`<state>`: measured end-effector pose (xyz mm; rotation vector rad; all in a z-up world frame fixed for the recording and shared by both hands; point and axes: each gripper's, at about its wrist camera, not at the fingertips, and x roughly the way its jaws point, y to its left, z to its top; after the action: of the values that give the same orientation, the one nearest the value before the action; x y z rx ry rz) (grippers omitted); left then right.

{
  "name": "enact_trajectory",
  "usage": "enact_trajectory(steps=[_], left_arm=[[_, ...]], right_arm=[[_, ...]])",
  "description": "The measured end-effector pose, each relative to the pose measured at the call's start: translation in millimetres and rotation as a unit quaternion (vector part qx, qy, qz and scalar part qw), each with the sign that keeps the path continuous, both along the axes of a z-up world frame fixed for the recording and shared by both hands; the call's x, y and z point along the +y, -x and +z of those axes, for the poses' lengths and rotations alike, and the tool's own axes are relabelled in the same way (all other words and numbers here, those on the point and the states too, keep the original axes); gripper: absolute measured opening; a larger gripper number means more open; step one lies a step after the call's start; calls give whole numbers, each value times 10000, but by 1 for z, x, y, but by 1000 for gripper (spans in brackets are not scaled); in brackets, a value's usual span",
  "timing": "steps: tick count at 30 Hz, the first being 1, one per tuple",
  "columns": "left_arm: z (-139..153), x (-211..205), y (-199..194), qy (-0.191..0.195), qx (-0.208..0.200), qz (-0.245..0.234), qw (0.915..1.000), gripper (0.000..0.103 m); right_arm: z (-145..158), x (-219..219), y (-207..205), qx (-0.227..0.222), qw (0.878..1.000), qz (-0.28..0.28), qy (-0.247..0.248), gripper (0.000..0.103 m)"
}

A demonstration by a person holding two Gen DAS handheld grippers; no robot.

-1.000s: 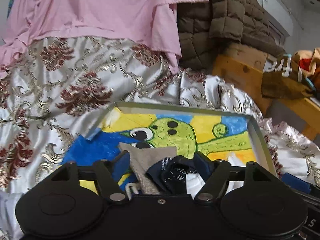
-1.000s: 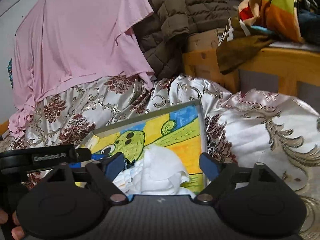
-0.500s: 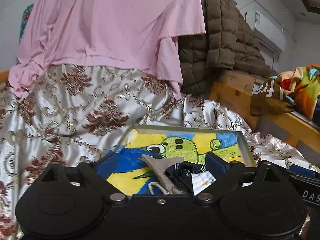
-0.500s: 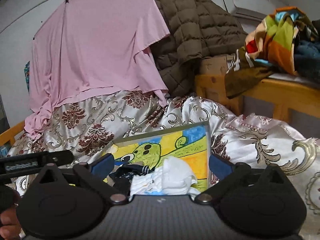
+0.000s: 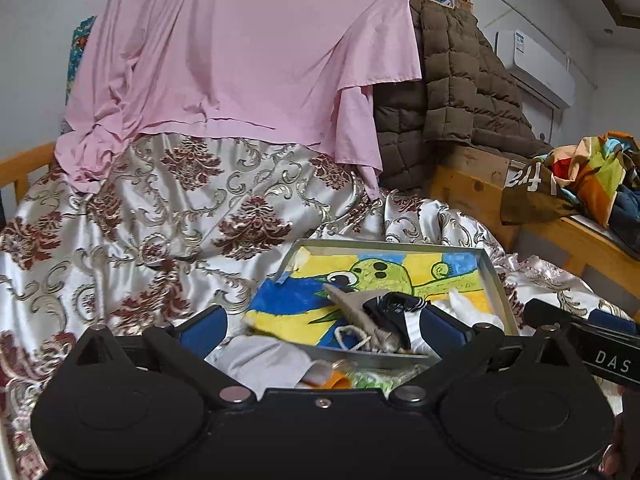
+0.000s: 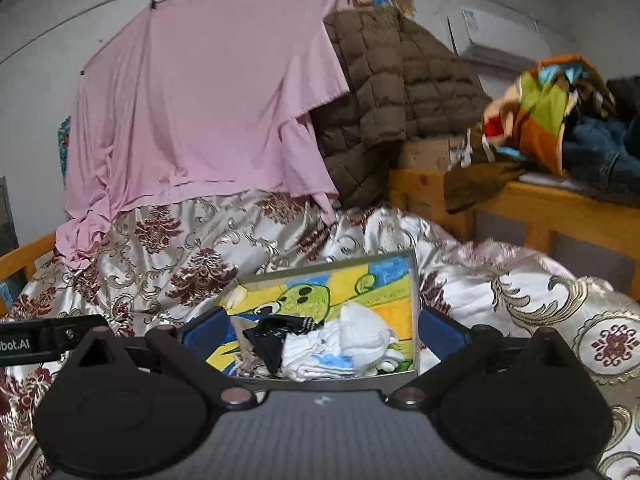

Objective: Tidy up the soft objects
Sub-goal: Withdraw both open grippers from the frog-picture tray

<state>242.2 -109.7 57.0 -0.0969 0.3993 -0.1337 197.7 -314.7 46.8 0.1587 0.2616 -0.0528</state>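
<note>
Left claw (image 5: 322, 326): jaws at full spread, having just been opening; nothing held between the blue pads. Right claw (image 6: 320, 330): likewise fully spread, nothing gripped, its jaws having just been opening too.

Tray (image 5: 494, 280) with a painted green cartoon figure on its floor lies on the bed's floral satin cover (image 5: 160, 220). In the left wrist view it sits from 12 to 1 o'clock ahead of the claw; in the right wrist view dead ahead at 12 o'clock, tilted.

Soft objects, all inside the tray at its near end:
- beige drawstring pouch (image 5: 356, 312), at the 9 o'clock side of the pile, cord loop trailing toward the near rim.
- dark navy sock (image 6: 276, 338), in the middle, touching the pouch and the white pile.
- white socks (image 6: 344, 344), bunched at the 3 o'clock side against the right wall of the tray.

Outside the tray, just at its near rim in the left view: a grey cloth (image 5: 264, 362) and some orange and green items, partly hidden by the claw body; cannot tell what they are.

Background at 12 o'clock: pink sheet (image 5: 240, 60) hanging, brown quilted jacket (image 5: 452, 92) beside it at 1 o'clock. Wooden shelf (image 6: 560, 204) at 2 o'clock carries a multicoloured cloth (image 6: 536, 100).
</note>
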Motion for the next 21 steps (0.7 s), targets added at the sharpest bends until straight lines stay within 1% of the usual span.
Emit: enact_trajectory(steps=[2,6,13,15,18,21], left_arm=[[0,5,11,-18,-33,43,10000,102],[0,16,34,-75,-135,182,9997,102],[2,34,72,-417,-277,741,9960,102],[2,38,80,-568,-275,862,9943,102],[0,45,90,-679,-216,929,9931,102],[-3,52,98,-770,-164,982,9920,102]], right_arm=[[1,7,9,0,10000,2,64,103],[1,18,23,55,10000,-23,39,103],[-3,44,51,15,9999,36,159,103],[-5,50,59,-23,9998,61,174,103],[-11,60,68,-16,9998,41,193,103],[-18,71,76,109,9996,-72,241,103]])
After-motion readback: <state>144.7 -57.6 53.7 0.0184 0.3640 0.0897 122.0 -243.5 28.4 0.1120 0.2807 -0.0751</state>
